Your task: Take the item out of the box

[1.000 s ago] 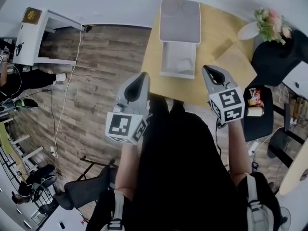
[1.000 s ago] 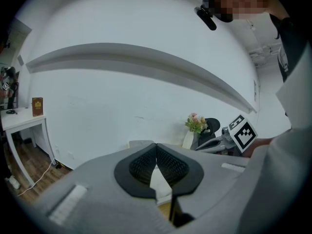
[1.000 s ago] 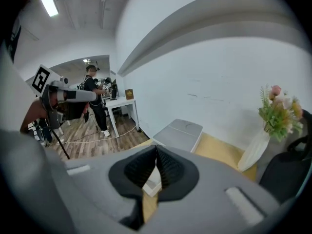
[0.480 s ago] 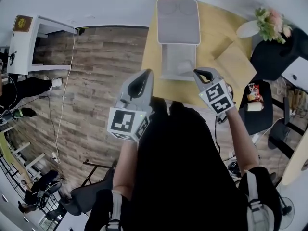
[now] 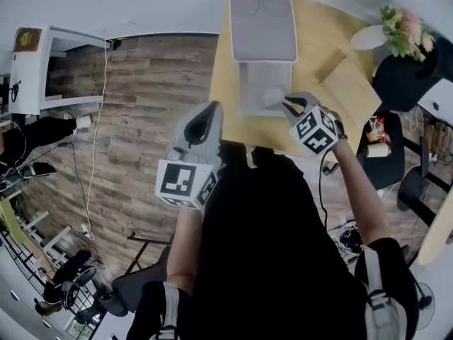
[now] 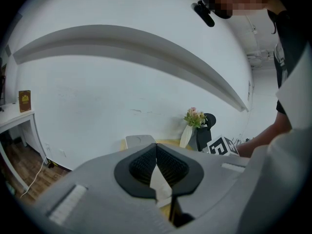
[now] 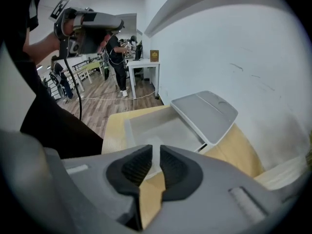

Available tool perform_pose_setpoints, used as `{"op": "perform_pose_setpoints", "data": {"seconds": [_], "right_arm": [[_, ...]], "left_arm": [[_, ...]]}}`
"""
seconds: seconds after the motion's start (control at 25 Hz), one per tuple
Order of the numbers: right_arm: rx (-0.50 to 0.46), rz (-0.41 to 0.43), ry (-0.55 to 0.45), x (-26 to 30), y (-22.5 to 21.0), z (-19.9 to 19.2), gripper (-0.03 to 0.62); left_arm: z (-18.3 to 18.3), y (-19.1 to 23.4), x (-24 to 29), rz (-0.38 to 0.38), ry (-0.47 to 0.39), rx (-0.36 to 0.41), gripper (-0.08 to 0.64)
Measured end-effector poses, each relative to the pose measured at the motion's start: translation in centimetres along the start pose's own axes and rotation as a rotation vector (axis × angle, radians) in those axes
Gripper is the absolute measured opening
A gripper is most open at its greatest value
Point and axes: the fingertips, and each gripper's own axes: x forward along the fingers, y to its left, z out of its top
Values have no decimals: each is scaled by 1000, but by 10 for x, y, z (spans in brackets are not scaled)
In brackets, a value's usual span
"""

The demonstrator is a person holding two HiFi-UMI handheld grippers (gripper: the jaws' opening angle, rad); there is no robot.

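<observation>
A grey box (image 5: 244,83) stands open on the yellow table (image 5: 318,41), its lid (image 5: 260,23) folded back. A pale flat item (image 5: 272,96) lies inside. My right gripper (image 5: 287,103) points down at the box's near right corner. In the right gripper view its jaws (image 7: 156,150) stand slightly apart, have just been opening, and hold nothing; the box (image 7: 127,126) and the item (image 7: 146,141) show beyond them. My left gripper (image 5: 212,108) hangs left of the table, away from the box. Its pads (image 6: 156,147) meet with nothing between them.
A white vase of flowers (image 5: 400,30) stands at the table's far right, with a tan board (image 5: 347,91) beside the box. A black chair (image 5: 407,76) and a dark stool with snacks (image 5: 375,140) stand right of the table. A white desk (image 5: 42,62) is far left.
My right gripper has come down and tipped forward to the box's near right corner. My left gripper has drifted slightly toward the table.
</observation>
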Motion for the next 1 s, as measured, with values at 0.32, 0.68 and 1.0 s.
{"op": "perform_pose_setpoints", "data": {"seconds": [0.32,0.68,1.0], "right_arm": [[-106,16,66,19,1,-12,95],[-279,58,145,45,4,-22,124],[-422,126,188,60,14,-17,156]], "left_arm": [[-5,2,-3,3,7,-5,11],[-10,9,-15,35,6,-9,11],[-10,24,-28,70,5,-19,11]]}}
